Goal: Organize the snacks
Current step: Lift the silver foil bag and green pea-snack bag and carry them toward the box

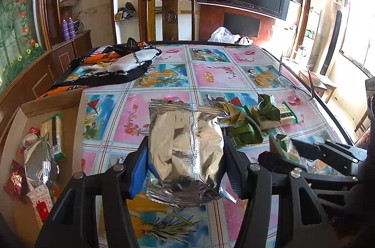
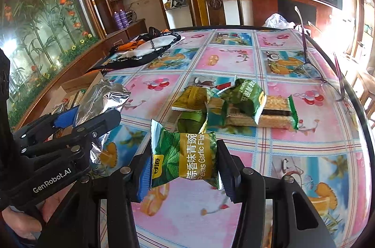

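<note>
My left gripper [image 1: 185, 166] is shut on a silver foil snack pack [image 1: 185, 149], held above the patterned tablecloth; it shows again as the left gripper [image 2: 88, 115] with the foil pack [image 2: 100, 98] at the left of the right wrist view. My right gripper [image 2: 184, 164] is shut on a green garlic-pea packet [image 2: 185, 156], lifted off the table. In the left wrist view that right gripper [image 1: 283, 149] sits just right of the foil pack. A pile of green snack packets [image 2: 234, 105] lies on the table ahead. A cardboard box [image 1: 54, 102] at the left holds several snacks.
A black, white and orange bag [image 1: 112, 67] lies at the table's far left. Glasses [image 2: 311, 69] rest near the right edge. A white plastic bag [image 1: 225, 35] and a wooden chair [image 1: 170, 18] are at the far side. A hand [image 2: 21, 222] grips the left tool.
</note>
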Demonstrator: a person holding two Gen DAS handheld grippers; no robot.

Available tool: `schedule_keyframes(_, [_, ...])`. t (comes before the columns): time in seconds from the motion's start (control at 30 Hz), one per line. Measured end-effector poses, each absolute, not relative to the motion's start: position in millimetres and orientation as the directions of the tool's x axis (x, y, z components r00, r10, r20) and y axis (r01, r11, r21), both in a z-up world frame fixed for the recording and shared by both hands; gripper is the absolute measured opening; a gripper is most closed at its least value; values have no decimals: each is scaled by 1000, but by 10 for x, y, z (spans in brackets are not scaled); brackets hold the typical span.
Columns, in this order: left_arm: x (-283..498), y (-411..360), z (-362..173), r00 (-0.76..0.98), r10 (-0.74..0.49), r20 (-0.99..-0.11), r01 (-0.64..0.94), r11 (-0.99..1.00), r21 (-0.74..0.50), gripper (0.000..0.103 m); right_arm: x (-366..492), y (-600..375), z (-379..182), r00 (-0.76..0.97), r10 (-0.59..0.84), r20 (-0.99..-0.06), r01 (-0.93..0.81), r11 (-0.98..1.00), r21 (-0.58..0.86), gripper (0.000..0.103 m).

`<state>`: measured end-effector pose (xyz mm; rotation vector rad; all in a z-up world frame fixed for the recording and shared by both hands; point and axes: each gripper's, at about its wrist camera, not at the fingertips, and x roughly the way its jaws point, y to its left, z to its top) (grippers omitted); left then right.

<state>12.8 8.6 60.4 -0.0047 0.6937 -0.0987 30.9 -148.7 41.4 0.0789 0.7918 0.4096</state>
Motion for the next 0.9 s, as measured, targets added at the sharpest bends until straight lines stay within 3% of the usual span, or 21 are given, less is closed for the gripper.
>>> schedule_keyframes(0.9, [-23,658,803,818,-36,-574,-25,995,-98,57,309,-1230,430,644,402,-651,-301,915,267,53])
